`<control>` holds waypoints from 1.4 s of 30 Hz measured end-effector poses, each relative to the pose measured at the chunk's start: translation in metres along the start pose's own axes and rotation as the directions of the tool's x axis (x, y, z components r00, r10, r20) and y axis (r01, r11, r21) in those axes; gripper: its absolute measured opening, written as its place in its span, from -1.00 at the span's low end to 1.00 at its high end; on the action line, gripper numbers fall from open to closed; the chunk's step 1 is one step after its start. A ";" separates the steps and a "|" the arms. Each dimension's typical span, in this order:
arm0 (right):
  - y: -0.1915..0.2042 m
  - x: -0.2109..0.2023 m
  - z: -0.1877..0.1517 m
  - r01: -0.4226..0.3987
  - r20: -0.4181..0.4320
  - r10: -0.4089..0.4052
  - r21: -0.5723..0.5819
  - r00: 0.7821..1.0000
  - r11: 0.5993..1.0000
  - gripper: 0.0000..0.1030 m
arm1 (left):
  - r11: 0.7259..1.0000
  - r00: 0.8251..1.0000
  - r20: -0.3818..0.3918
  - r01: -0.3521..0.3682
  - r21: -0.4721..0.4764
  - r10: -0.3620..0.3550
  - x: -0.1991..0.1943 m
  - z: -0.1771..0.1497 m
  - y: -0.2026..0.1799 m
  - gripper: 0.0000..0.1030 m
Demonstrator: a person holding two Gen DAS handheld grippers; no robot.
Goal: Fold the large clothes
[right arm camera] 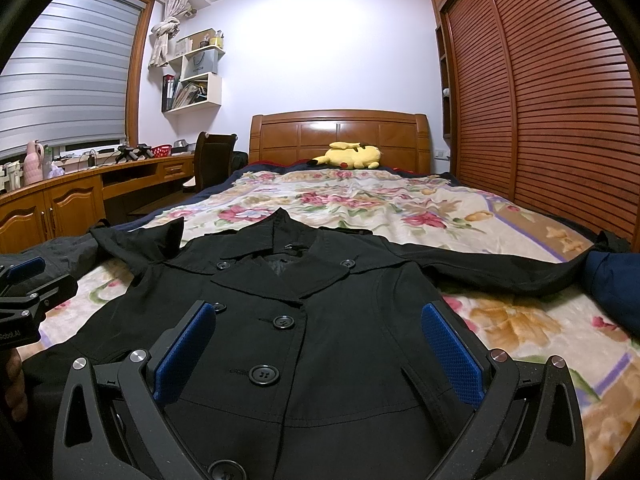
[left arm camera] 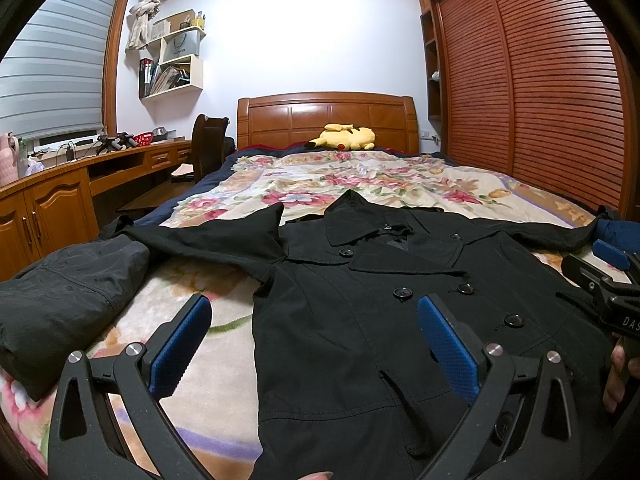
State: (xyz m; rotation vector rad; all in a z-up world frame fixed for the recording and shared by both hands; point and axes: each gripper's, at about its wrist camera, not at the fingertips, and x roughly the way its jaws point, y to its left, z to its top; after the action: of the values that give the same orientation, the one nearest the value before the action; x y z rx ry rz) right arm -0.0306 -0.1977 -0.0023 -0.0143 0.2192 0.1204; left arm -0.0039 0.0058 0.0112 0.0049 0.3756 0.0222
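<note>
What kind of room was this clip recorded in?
A home bedroom, most likely. A bed with a wooden headboard and flowered blanket fills the view, a slatted wardrobe lines one wall, and a black coat lies spread out on the bed.

Even ceiling light, sharp focus, strong fisheye bending, dark corners

A black coat (right arm camera: 320, 320) lies on a cream blanket (right arm camera: 360, 200) patterned with pink flowers; far off, a yellow plush toy (right arm camera: 352, 156); blue gripper pads (right arm camera: 452, 356).
</note>
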 end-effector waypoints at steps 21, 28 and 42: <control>0.028 -0.002 0.036 -0.142 -0.042 0.139 -0.078 0.989 0.987 0.99 | 0.999 0.989 -0.146 -0.007 -0.043 0.001 0.019 0.021 0.061 1.00; 0.038 0.012 0.044 -0.169 -0.042 0.165 -0.123 0.985 0.978 0.99 | 0.999 0.987 -0.157 -0.035 -0.020 0.031 0.033 0.027 0.094 1.00; 0.047 0.060 0.045 -0.246 -0.063 0.239 -0.137 0.969 0.960 0.99 | 0.999 0.970 -0.240 -0.043 -0.018 0.037 0.085 0.036 0.138 1.00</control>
State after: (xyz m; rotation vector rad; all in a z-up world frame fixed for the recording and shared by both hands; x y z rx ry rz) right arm 0.0313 -0.1430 0.0283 -0.1346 0.2578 0.3808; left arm 0.0855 0.1459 0.0149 -0.0133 0.6175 0.0674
